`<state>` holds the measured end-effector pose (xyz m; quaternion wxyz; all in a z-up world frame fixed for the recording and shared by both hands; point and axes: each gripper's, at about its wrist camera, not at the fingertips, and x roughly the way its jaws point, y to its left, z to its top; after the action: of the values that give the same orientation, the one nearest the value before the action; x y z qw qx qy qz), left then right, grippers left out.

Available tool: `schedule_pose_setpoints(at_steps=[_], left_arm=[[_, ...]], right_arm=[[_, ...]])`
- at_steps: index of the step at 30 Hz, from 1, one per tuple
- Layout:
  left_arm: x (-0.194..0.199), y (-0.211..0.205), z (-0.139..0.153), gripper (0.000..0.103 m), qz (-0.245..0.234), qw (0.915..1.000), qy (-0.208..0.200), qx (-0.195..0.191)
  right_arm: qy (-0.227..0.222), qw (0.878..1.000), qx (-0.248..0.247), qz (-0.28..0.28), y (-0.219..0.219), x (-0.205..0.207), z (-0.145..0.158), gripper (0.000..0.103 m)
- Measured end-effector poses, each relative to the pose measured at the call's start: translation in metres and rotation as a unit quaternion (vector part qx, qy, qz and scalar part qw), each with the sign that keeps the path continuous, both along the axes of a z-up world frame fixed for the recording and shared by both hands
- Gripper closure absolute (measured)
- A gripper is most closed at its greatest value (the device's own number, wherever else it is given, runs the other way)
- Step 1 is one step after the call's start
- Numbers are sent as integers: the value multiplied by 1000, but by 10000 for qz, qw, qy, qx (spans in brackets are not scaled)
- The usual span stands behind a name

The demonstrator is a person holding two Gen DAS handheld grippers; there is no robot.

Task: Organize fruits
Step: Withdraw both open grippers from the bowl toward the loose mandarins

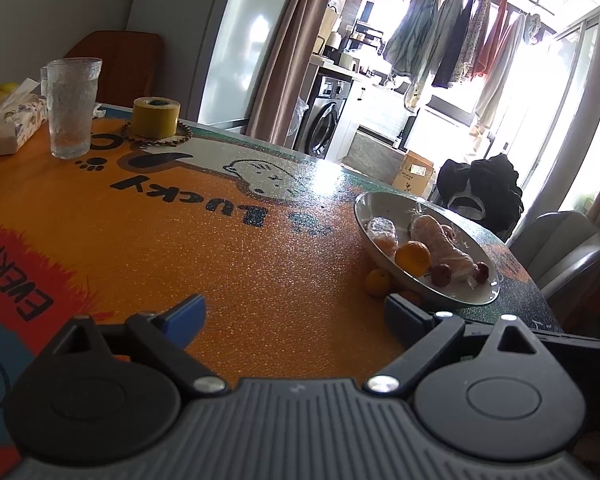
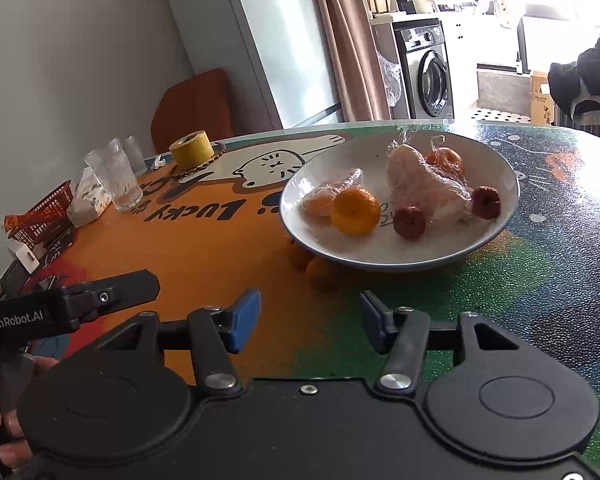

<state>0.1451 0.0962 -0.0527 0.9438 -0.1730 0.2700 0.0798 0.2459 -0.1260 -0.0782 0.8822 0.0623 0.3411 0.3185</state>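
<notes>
We see a bowl point(image 2: 496, 232) on the table point(image 2: 540, 280) holding an orange point(image 2: 355, 211), two dark red fruits point(image 2: 409, 222) and wrapped fruit point(image 2: 424, 188). Two small oranges point(image 2: 321, 272) lie on the table, tucked against the bowl's near rim. The right gripper point(image 2: 306, 326) faces them, jaws parted and empty, the oranges just ahead of its fingertips. The left gripper point(image 1: 296, 314) stands wide and empty, with the bowl and one loose orange point(image 1: 377, 282) ahead to its right. We note that the left view alone shows the hanging clothes point(image 1: 460, 48); the right view alone shows a red basket point(image 2: 44, 212) and the left gripper's body.
</notes>
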Motion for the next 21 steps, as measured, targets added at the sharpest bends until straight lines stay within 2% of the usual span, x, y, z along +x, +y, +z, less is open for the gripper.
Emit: schedule_pose_setpoints(at_steps=[18,21], left_arm=[[1,15,-8,8,97,9999,93,-78],[3,13,-8,8,84,9999,112,-82]], right_arm=[[231,9989,15,-404,24,19,-17,49],[236,9990,35,-388,25,22,-18,56]])
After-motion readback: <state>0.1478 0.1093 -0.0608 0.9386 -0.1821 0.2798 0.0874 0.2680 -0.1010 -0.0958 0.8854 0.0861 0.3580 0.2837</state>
